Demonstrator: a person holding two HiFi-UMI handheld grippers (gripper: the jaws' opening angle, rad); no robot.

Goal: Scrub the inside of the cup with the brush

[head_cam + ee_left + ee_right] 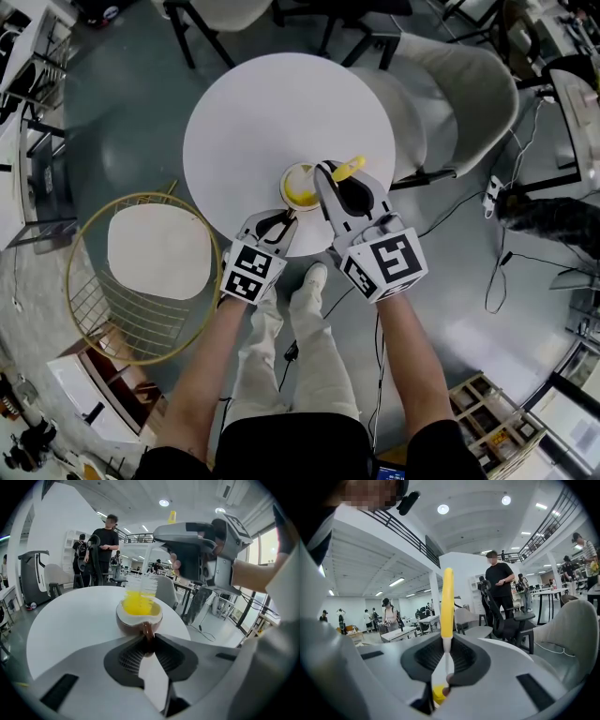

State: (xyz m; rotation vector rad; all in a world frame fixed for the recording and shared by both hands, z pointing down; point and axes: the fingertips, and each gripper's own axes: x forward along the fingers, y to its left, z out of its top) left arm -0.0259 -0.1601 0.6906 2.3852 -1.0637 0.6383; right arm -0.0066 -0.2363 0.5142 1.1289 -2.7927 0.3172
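A brown cup with a white inside stands near the front edge of the round white table. My left gripper is shut on the cup's handle, which sits pinched between the jaws of the left gripper. The brush's yellow bristles are down inside the cup. My right gripper hangs just above the cup, shut on the brush at its thin white neck; the yellow handle sticks out beyond the jaws. From the left gripper view the right gripper is overhead.
A gold wire chair with a white cushion stands left of the table, and a pale shell chair to its right. Cables trail on the floor at right. Several people stand among desks in the background.
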